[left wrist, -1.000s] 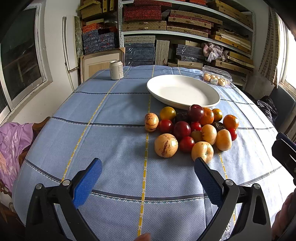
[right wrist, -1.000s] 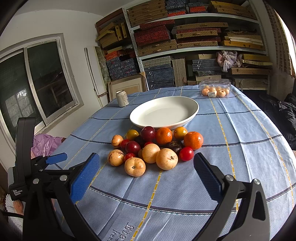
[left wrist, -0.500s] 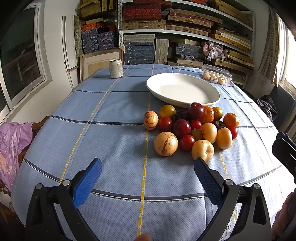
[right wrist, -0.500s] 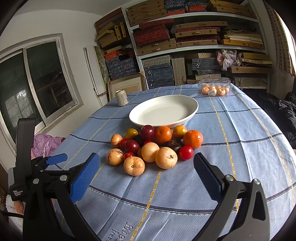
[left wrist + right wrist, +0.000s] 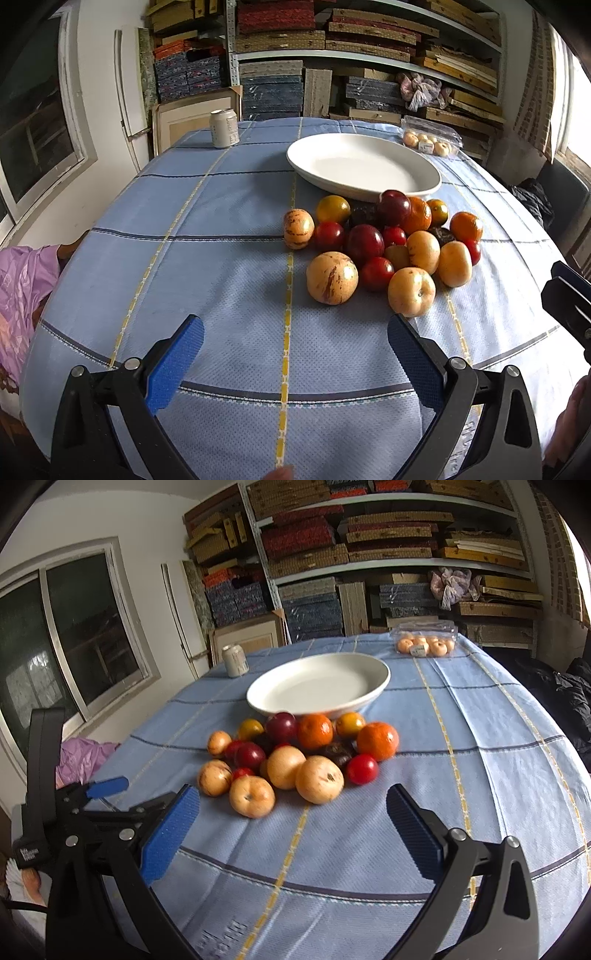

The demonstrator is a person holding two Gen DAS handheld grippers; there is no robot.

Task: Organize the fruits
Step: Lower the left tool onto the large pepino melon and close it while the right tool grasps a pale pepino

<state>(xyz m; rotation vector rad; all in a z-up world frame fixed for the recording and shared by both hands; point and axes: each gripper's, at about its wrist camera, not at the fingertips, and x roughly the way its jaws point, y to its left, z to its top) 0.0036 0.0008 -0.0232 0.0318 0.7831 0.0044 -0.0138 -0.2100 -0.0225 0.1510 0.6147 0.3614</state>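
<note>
While both tools are spread wide and empty, the left tool (image 5: 295, 332) and right tool (image 5: 293, 805) hover low in frame over the tabletop (image 5: 207, 236). The fruit pile (image 5: 384, 247) lies centre-right in the left view, just below the white plate (image 5: 364, 171), its long axis running left to right. It mixes tan striped, red, dark purple and orange round fruits, touching one another. A can (image 5: 224, 128) stands upright at upper left.

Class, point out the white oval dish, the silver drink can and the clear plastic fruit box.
White oval dish (image 5: 369, 696), right wrist view, front rim.
Silver drink can (image 5: 224, 129), left wrist view, side wall.
Clear plastic fruit box (image 5: 424, 629), right wrist view, lid.
</note>
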